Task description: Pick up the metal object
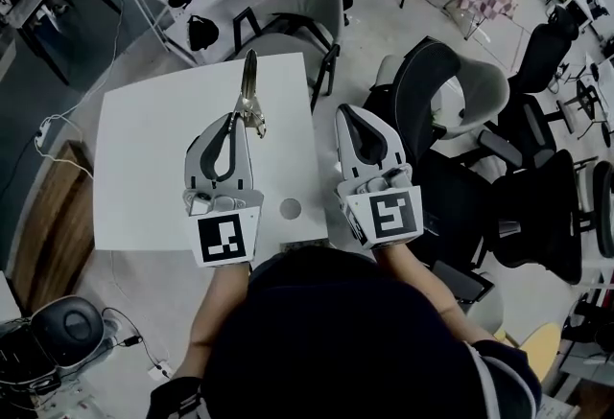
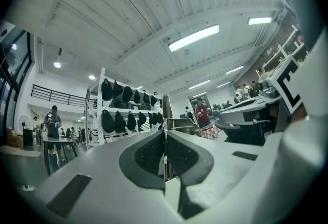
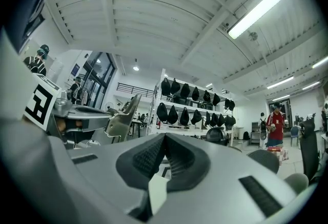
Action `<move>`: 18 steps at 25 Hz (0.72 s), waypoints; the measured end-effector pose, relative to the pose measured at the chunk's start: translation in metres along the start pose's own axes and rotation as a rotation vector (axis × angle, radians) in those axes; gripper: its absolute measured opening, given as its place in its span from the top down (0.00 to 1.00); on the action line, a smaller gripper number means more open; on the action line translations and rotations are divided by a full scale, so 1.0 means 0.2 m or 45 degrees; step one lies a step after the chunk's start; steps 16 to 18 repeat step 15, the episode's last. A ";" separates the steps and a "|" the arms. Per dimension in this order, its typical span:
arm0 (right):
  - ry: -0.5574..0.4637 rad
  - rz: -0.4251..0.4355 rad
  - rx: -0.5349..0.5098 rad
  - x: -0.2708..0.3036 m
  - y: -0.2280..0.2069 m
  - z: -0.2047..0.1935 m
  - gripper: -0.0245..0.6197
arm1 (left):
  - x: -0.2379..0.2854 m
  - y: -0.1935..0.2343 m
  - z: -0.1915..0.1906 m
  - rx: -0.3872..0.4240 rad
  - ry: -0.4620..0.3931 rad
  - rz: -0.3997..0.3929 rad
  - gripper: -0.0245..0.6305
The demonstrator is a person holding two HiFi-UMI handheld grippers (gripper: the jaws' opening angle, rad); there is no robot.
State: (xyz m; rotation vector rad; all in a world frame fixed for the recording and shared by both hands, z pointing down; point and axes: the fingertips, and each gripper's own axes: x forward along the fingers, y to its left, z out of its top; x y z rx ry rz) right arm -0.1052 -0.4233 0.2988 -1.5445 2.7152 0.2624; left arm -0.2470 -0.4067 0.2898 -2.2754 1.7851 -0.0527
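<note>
The metal object (image 1: 251,86) is a thin, shiny bracket with a long narrow blade. It sticks out forward from my left gripper (image 1: 241,117), above the white table (image 1: 144,158). In the left gripper view the jaws are pressed together on the metal object (image 2: 166,111), which stands up out of the left gripper (image 2: 165,135) with only the room behind it. My right gripper (image 1: 349,112) hangs at the table's right edge. In the right gripper view the right gripper (image 3: 164,140) is shut with nothing in it, and the metal object (image 3: 124,114) shows to the left.
A small round disc (image 1: 290,209) lies on the table near its front edge. Office chairs stand beyond the table (image 1: 312,0) and to its right (image 1: 451,91). A wooden board (image 1: 48,216) lies on the floor to the left. Shelves of dark bags (image 3: 189,105) stand further off.
</note>
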 end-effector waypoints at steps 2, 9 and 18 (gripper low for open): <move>-0.001 -0.002 0.001 -0.01 0.00 0.00 0.92 | 0.00 0.00 0.00 0.001 -0.001 0.000 0.93; -0.007 0.009 0.007 -0.04 -0.02 -0.01 0.92 | -0.02 -0.04 0.02 0.013 -0.004 0.011 0.93; -0.019 0.024 0.001 -0.08 -0.03 0.01 0.92 | -0.05 -0.08 0.04 0.022 -0.010 0.024 0.93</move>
